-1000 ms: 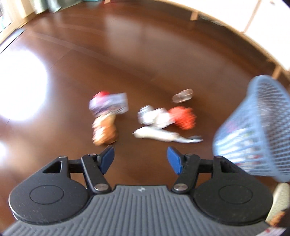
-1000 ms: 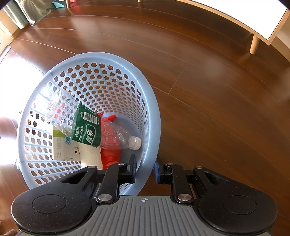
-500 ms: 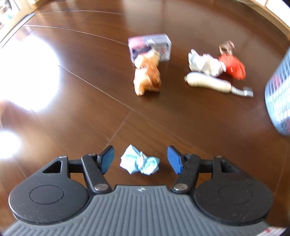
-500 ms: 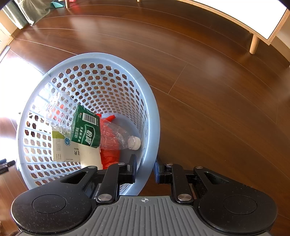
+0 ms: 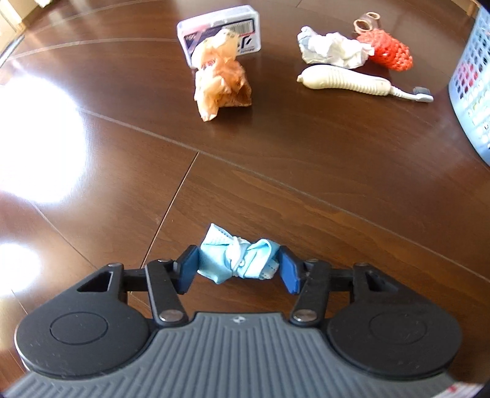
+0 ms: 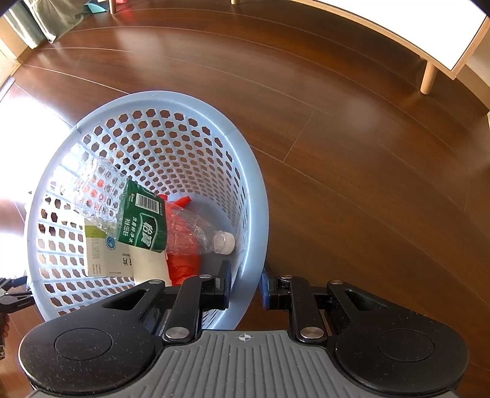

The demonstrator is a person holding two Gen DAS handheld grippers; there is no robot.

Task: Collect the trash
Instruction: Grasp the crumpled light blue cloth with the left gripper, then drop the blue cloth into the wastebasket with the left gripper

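A crumpled light-blue face mask (image 5: 239, 260) lies on the dark wooden floor between the blue pads of my left gripper (image 5: 238, 257). Its jaws are closing, and both pads touch the ends of the mask. My right gripper (image 6: 245, 275) is shut on the wall of a light-blue perforated basket (image 6: 153, 101), one finger inside and one outside. The basket holds a crushed clear bottle (image 6: 183, 223) with a green label, a white carton (image 6: 104, 257) and red plastic (image 6: 183, 263). In the left wrist view the basket (image 5: 471, 91) stands at the right edge.
Further along the floor lie an orange plastic wrapper (image 5: 220, 79), a white box (image 5: 220, 24), crumpled white paper (image 5: 333, 49), a red net (image 5: 386, 52) and a white electric toothbrush (image 5: 352, 81). White furniture on wooden legs (image 6: 428, 76) stands at the back right.
My left gripper has come down over the blue mask and its pads have drawn in against it. The right gripper and basket have stayed put.
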